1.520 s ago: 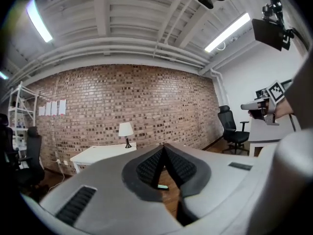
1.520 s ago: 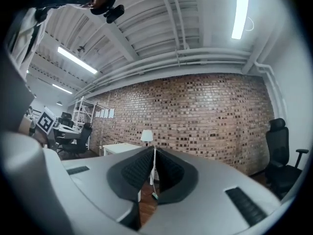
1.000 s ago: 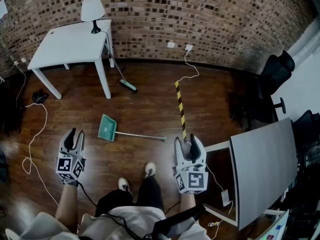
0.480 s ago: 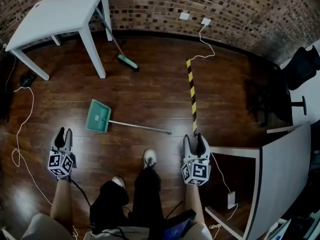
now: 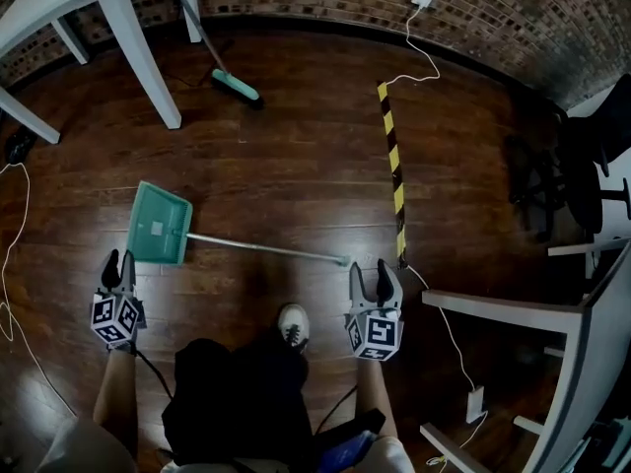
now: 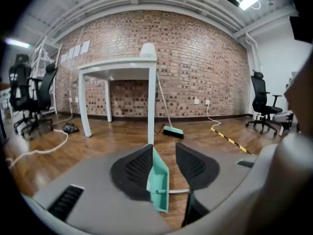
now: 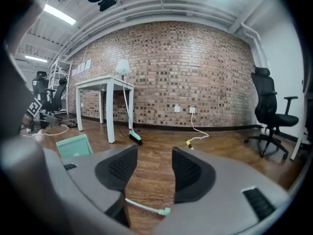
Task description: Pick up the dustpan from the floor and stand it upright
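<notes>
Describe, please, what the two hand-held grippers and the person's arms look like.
The left gripper and right gripper each have a pale grey body, two jaws with black ribbed pads, and a cube of black-and-white square markers. A black cable runs from the left one toward the body. The sleeves are short and light-coloured.

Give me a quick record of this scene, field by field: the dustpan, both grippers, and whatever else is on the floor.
dustpan: green, lying on the wooden floor, not yet upright
handle: long, runs from the pan toward the right gripper
left gripper: jaws apart, holding nothing, close to the pan's near corner
right gripper: jaws apart, holding nothing, beside the handle's tip
broom: head on the floor, by the white table
tape strip: yellow and black, on the floor beyond the right gripper
</notes>
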Demonstrator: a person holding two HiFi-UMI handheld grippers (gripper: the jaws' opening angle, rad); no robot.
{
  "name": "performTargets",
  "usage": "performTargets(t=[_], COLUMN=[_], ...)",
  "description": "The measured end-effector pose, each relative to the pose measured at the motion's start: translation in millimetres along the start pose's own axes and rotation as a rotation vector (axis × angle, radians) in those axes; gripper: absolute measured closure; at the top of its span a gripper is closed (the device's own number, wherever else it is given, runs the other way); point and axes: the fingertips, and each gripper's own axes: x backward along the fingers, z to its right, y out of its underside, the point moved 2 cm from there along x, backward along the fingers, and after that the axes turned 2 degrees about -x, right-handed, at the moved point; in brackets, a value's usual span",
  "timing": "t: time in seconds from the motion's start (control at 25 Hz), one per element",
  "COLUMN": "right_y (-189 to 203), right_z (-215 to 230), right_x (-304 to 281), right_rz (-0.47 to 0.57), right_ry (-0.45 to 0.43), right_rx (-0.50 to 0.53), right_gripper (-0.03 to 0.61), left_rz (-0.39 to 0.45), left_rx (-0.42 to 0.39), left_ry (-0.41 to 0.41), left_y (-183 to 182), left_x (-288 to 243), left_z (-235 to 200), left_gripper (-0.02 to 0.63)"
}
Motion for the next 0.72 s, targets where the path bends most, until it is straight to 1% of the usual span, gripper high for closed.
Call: performTargets(t=[0.08,0.16,0.24,0.32,0.4,0.48,0.56,0.64,0.72], right_y=[44.6,88.2,131.7,177.4,215.7,245.8,271.6,291.9,306.3], right_z=[10.7,16.1,17.6,19.9,23.8,28.9,33.8,39.2,44.1], right_x=[-13.4,-25.4,-35.5,-43.8,-50.3,-54.9,-59.8,-67.5,-78.9], right_rz=[-0.030,-0.063,-0.106,-0.173,-0.232,-0.278,-0.323,-0.355,-0.379], right_ry=[0.022,0.036,0.038,0.035,0.043,0.057,0.063,0.065,0.065], right_rx=[-0.036,-0.050,-0.050,-0.039,-0.029,-0.018,-0.004,-0.001,0.009], right_gripper=[0.347,0.347,0.347,0.347,0.345,0.347,0.347,0.347,0.347], left_rz=[-0.052,-0.101,-0.137,-0.159,-0.170,-0.189,-0.204,-0.189,-0.150], left_rx=[0.047,0.057,0.065,0.084,0.095,0.112,0.137,0.159,0.181], left_ry=[0.003,-0.007,-0.045,-0.088,-0.127,-0.161,-0.177,-0.181,-0.177], left_y=[46.1,87.2,120.4,146.4,163.8,177.0,186.8,189.1,184.9], left_x=[-11.7,-19.8,-26.8,-32.1,-38.1,-45.5,-50.7,-54.0,-58.7], left_z=[1.7,-1.6,-11.8,-22.8,-34.1,-44.8,-50.0,-50.2,-47.2], left_gripper=[0.443,0.443,0.443,0.443,0.440,0.437,0.436,0.434,0.434])
